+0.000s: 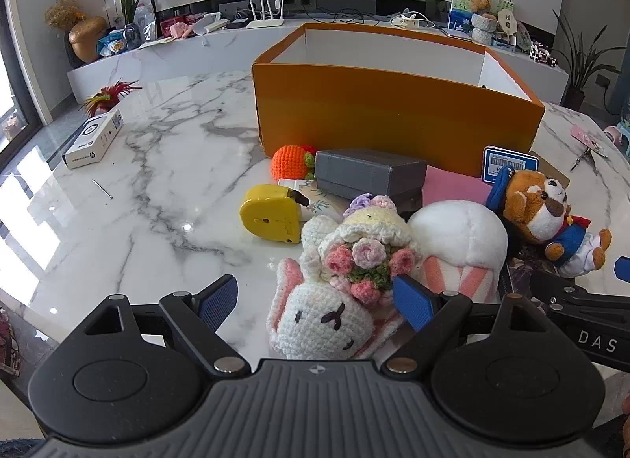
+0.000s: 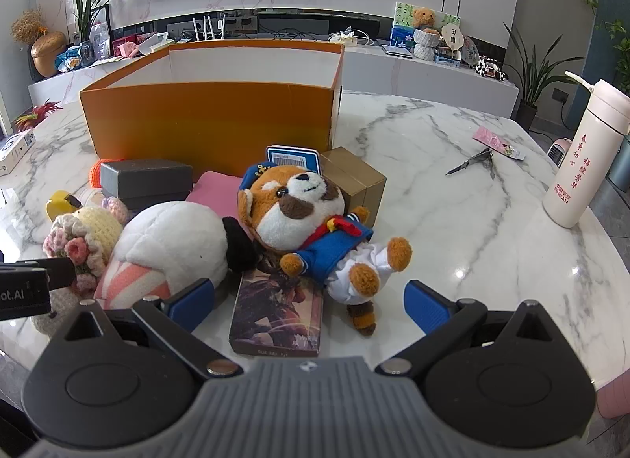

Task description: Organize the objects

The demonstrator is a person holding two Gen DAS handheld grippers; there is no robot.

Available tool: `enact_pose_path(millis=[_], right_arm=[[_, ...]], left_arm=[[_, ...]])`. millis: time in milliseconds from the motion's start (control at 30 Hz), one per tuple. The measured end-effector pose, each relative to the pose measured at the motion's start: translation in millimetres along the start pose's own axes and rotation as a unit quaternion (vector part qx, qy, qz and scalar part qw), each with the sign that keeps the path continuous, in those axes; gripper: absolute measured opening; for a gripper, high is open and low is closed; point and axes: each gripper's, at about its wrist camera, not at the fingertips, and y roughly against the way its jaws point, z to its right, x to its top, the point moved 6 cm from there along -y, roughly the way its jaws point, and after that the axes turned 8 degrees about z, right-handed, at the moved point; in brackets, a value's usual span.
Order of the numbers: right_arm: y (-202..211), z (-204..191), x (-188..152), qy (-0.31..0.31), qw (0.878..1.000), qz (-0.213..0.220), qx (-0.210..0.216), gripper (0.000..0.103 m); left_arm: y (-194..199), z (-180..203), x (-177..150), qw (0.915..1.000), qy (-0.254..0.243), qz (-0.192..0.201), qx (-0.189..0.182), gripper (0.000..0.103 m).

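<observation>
Hovering wide open, left tool (image 1: 315,302) straddles the bunny (image 1: 327,324) (not gripping), right tool (image 2: 309,306) gapes over the dog (image 2: 315,221) near the box (image 2: 212,119).

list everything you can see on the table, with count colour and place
box: 1, orange, table back
crochet bunny: 1, white-pink, between left claw fingers
plush dog: 1, brown, blue coat, ahead of right claw
white plush: 1, between bunny and dog
grey box: 1, before orange box
tape measure: 1, yellow, left of bunny
bottle: 1, white, table right
scissors: 1, right
left claw: open
right claw: open
</observation>
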Motion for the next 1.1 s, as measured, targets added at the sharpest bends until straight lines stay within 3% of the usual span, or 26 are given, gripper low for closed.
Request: enact_pose_path(millis=[733, 1100], right_arm=[[1, 3, 2, -0.005, 1.0, 0.001, 0.001, 0.102], [9, 26, 1, -0.015, 1.0, 0.007, 0.025, 0.102]], left_arm=[[2, 0, 3, 1.0, 0.005, 0.003, -0.007, 0.102], [-6, -23, -6, 0.997, 0.014, -0.004, -0.076, 0.102]])
